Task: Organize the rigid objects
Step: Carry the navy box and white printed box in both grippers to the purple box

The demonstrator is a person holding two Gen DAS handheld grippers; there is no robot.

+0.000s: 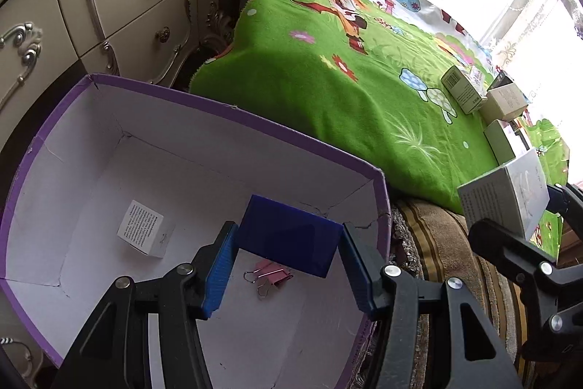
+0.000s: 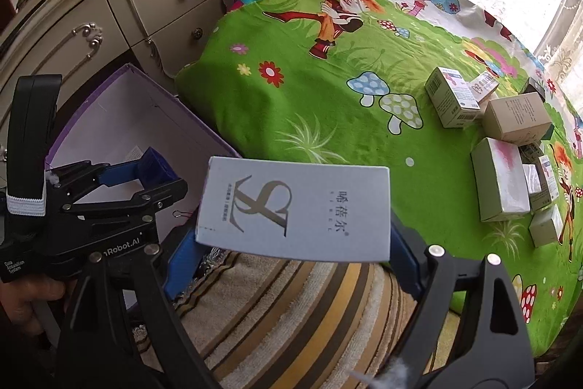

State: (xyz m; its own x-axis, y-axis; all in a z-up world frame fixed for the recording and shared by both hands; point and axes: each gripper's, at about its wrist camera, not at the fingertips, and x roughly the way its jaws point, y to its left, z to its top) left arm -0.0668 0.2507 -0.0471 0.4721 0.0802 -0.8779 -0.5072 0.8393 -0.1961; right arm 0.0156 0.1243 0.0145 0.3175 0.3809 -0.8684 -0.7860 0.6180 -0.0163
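Left gripper, angling steeply downward, is clamping a blue box over the purple bin, while right gripper is gripping a white carton.

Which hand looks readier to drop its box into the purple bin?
Left. Its fingers hold the blue box right above the purple bin. The right gripper carries its white box over the striped towel, outside the bin.

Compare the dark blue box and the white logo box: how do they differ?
The small dark blue cardboard box is plain; the white logo box is larger and printed. The blue box, in the left gripper, hangs over the purple-rimmed carton; the white box, in the right gripper, is beside it. Both are gripped.
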